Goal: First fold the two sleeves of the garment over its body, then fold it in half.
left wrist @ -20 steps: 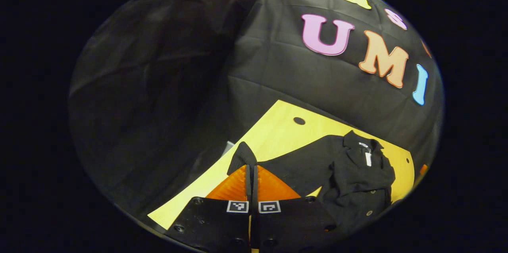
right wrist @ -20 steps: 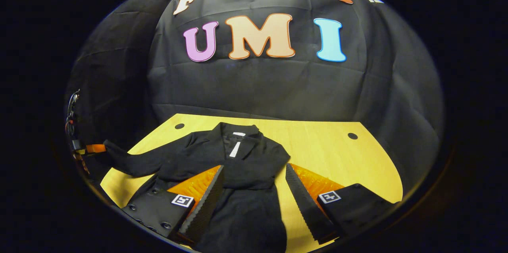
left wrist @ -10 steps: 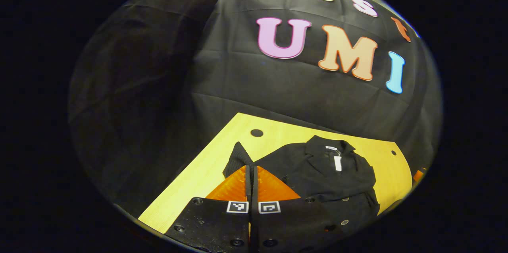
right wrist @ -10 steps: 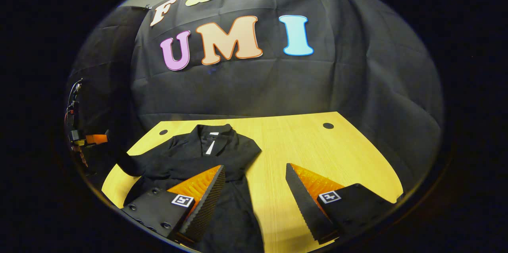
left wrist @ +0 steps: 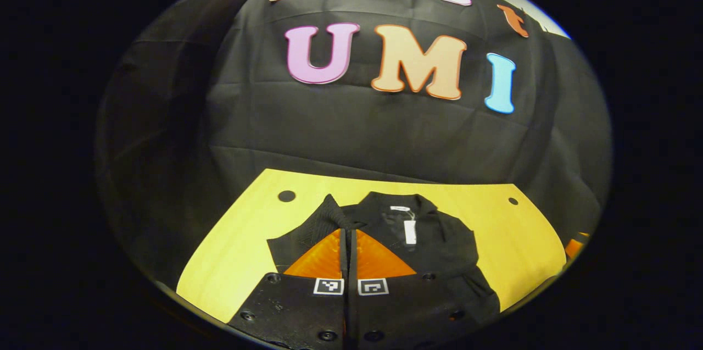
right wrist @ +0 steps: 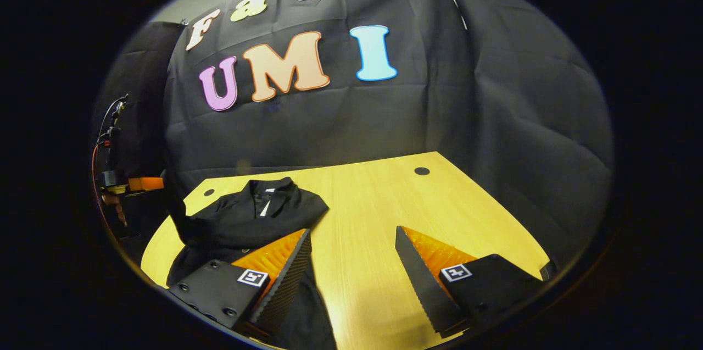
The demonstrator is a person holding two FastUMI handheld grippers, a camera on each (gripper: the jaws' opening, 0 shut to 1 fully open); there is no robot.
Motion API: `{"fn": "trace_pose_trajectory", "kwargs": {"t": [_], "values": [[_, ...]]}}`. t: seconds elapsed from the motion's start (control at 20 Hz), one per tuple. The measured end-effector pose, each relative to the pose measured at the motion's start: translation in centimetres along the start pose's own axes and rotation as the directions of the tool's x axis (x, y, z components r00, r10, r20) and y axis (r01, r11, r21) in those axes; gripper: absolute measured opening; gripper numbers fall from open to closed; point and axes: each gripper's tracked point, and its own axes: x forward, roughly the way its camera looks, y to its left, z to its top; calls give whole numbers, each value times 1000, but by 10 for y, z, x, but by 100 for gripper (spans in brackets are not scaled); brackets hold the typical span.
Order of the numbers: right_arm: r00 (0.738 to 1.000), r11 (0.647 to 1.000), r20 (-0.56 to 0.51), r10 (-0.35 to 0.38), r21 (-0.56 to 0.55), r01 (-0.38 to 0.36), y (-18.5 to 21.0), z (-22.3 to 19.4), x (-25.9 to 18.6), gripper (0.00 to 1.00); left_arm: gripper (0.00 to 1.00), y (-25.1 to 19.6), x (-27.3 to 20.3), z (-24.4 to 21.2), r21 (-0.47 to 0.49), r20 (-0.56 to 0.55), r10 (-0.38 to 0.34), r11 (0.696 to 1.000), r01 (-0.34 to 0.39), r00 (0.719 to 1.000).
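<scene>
Left gripper view: left hand-held gripper (left wrist: pixel 347 229), closed on sleeve cuff (left wrist: pixel 329 212), had swung it from 9 o'clock over black jacket (left wrist: pixel 439 240) on yellow bench (left wrist: pixel 230 262). Second sleeve nearly folded. Right hand-held gripper (right wrist: pixel 351 262) wide open, empty.

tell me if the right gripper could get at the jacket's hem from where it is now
Probably yes: the right gripper is open above bare table, the jacket lies just beside its finger, nothing between.

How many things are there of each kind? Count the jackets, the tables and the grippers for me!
Jacket: 1
Table: 1
Grippers: 2, the left gripper and the right gripper
Total: 4
</scene>
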Motion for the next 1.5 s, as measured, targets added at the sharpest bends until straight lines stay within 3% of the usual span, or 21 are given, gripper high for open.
{"fn": "trace_pose_trajectory", "kwargs": {"t": [0.3,0.35,0.4,0.45,0.55,0.85,0.9,1.0,1.05,1.2,1.4,1.45,1.5], "values": [[1000,1000,-8,-20,24,20,-27,-6,-10,98,0,-73,21,-11,47,-41,-114,992,116,993],[1000,999,-10,-19,27,19,-30,-6,-10,94,0,-83,25,-14,54,-53,-132,989,135,990],[1000,999,-11,-19,29,20,-32,-6,-10,98,0,-92,28,-19,60,-69,-148,987,152,987],[1000,999,-13,-20,29,20,-34,-7,-10,94,0,-104,31,-24,66,-89,-169,982,175,982],[1000,999,-16,-23,31,23,-39,-7,-11,98,0,-121,36,-31,85,-117,-194,975,204,974],[998,998,-31,-48,45,49,-60,-12,-14,98,0,-168,55,-50,141,-188,-233,955,261,954],[998,998,-36,-49,49,51,-62,-12,-14,94,0,-172,58,-53,154,-199,-223,955,255,954],[998,997,-44,-48,55,50,-67,-14,-14,98,0,-183,64,-51,154,-197,-214,957,245,957],[998,998,-43,-42,55,45,-69,-14,-17,98,4,-191,60,-52,139,-194,-236,954,265,952],[999,999,-35,-14,39,15,-69,-11,-18,98,92,-190,51,-31,138,-110,-220,962,234,969],[998,998,-19,66,10,-66,-54,-5,-15,98,92,-163,23,-17,144,-39,-153,977,157,987],[995,996,-20,94,-2,-95,-48,-5,-13,94,92,-152,16,-16,142,-26,-124,982,126,992],[992,992,-23,123,-16,-124,-42,-5,-13,98,92,-142,6,-17,136,-19,-100,986,102,995]]}}
